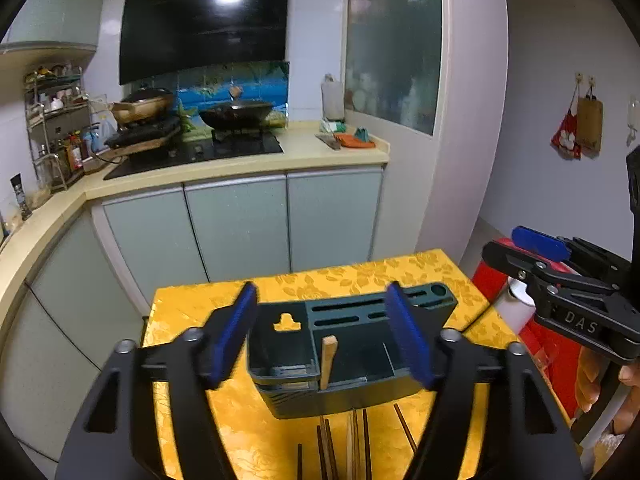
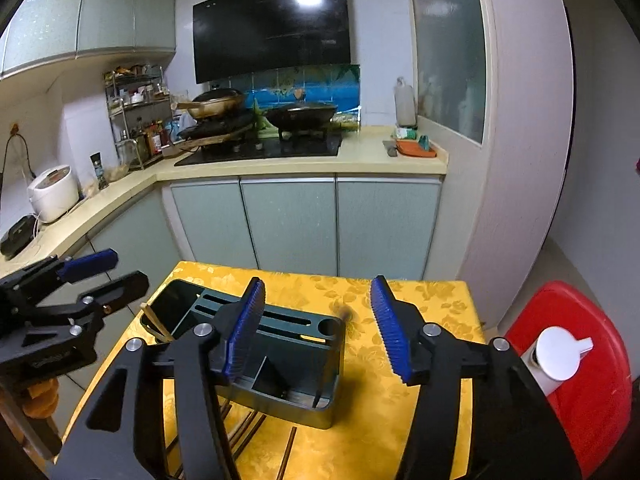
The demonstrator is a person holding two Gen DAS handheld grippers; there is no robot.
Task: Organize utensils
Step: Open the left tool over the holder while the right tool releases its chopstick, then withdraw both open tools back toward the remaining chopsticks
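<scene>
The dark green utensil holder (image 1: 340, 344) is sitting on the yellow-clothed tabletop (image 1: 400, 272), with one pale chopstick (image 1: 328, 360) leaning upright against a divider in its front compartment. Several loose chopsticks (image 1: 352, 440) are lying flat on the cloth just in front of the holder, their long axes running toward the cameras, almost in line with the way both tools are pointing. The left hand-held gripper (image 1: 320, 332) is hanging directly above them, tilted down, its blue pads spread wide with nothing between them but the holder behind. The right hand-held gripper (image 2: 320, 328) is also standing open and empty, off to the holder's right, so the left looks nearer to the sticks. The right wrist view is showing what the left is missing: more chopsticks (image 2: 158, 326) sticking out of the holder's far-left compartment, and a red stool (image 2: 580, 360) beside the tabletop.
</scene>
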